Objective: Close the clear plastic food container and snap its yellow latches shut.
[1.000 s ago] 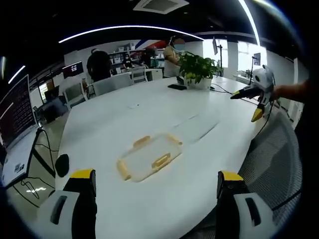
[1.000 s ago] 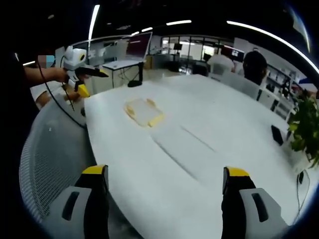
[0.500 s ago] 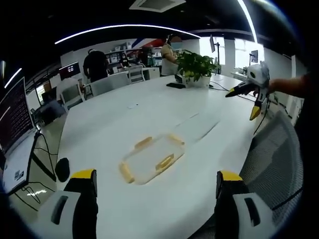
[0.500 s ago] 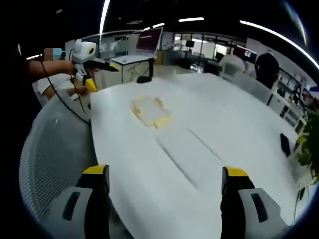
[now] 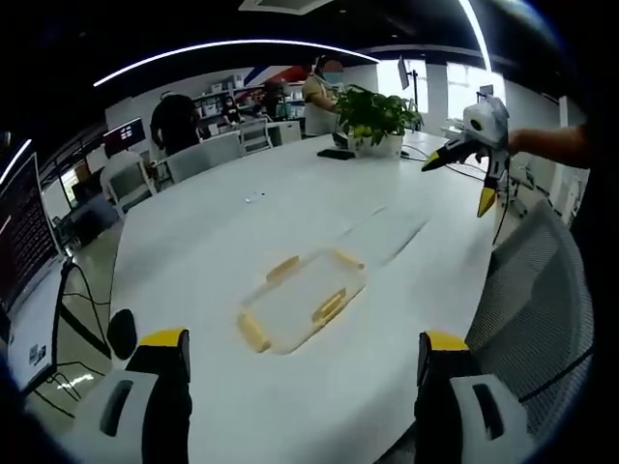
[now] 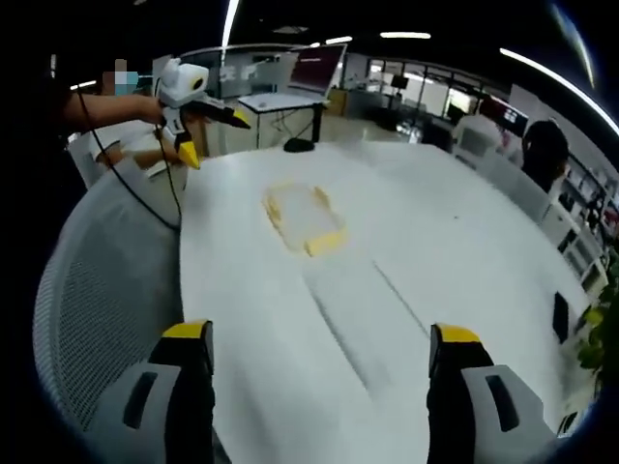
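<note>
One clear rectangular plastic food container (image 5: 300,303) lies flat on the big white oval table (image 5: 242,242), away from both my grippers; in the right gripper view it (image 6: 305,215) sits on the table (image 6: 406,251) near the far-left edge. I count four yellow latches on it in the left gripper view: one on the near-left end (image 5: 253,332), one on the near long side (image 5: 330,304), one on the far long side (image 5: 282,269), one on the far-right end (image 5: 345,258). Whether they are snapped I cannot tell.

My left gripper (image 5: 302,350) has its two yellow-tipped jaws spread wide, gripping nothing, low over the near table edge. My right gripper (image 6: 318,343) is also released, jaws far apart, nothing between them. Each gripper shows in the other's view: the right one (image 5: 462,169) held at the far right over the table rim, the left one (image 6: 208,130) held at upper left.

One potted green plant (image 5: 372,114) stands at the table's far end, one dark flat object (image 5: 338,154) just beside it. One grey mesh chair (image 5: 527,309) is at my right. Two people stand in the background.

Against half a second ago: the container's spot on the table is unchanged; both cameras have shifted, so it sits a little nearer in both views, and both grippers stay open.
</note>
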Available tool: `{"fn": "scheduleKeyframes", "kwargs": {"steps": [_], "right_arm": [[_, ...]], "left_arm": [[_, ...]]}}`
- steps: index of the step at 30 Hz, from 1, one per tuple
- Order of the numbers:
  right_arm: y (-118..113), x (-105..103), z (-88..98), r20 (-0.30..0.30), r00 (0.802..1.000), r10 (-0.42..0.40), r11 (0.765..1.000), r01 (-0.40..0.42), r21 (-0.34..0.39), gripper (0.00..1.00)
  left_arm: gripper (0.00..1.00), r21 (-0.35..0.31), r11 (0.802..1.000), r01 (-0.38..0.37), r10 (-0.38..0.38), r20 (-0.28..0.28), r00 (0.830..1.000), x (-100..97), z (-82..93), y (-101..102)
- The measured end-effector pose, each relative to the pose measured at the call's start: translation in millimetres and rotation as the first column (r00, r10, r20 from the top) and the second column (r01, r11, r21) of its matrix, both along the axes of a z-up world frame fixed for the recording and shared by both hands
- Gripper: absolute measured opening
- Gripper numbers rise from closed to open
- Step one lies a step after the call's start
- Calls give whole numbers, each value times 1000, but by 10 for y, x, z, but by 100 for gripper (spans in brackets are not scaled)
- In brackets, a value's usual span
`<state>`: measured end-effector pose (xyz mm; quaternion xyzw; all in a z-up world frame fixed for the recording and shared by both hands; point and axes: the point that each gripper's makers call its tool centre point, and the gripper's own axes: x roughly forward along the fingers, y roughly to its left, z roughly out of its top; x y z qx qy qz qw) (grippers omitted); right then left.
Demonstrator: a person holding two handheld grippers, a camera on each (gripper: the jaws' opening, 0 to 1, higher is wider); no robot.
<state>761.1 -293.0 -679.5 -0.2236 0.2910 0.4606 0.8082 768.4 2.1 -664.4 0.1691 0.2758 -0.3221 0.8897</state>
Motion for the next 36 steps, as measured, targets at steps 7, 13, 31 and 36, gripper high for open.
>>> {"fn": "scheduleKeyframes", "kwargs": {"steps": [7, 13, 31, 36], "right_arm": [[129, 68, -17, -9, 999, 49, 999, -49, -19, 89], [235, 117, -35, -18, 996, 88, 996, -88, -33, 88], [534, 361, -39, -17, 979, 201, 974, -202, -104, 81], [615, 414, -67, -23, 973, 229, 965, -230, -124, 79]], "left_arm": [[94, 18, 1000, 19, -19, -13, 1000, 48, -56, 19], [94, 37, 999, 39, -39, -20, 999, 117, -82, 36], [90, 96, 987, 130, -126, -44, 991, 323, -180, 73], [90, 114, 981, 158, -152, -60, 987, 358, -234, 93]]}}
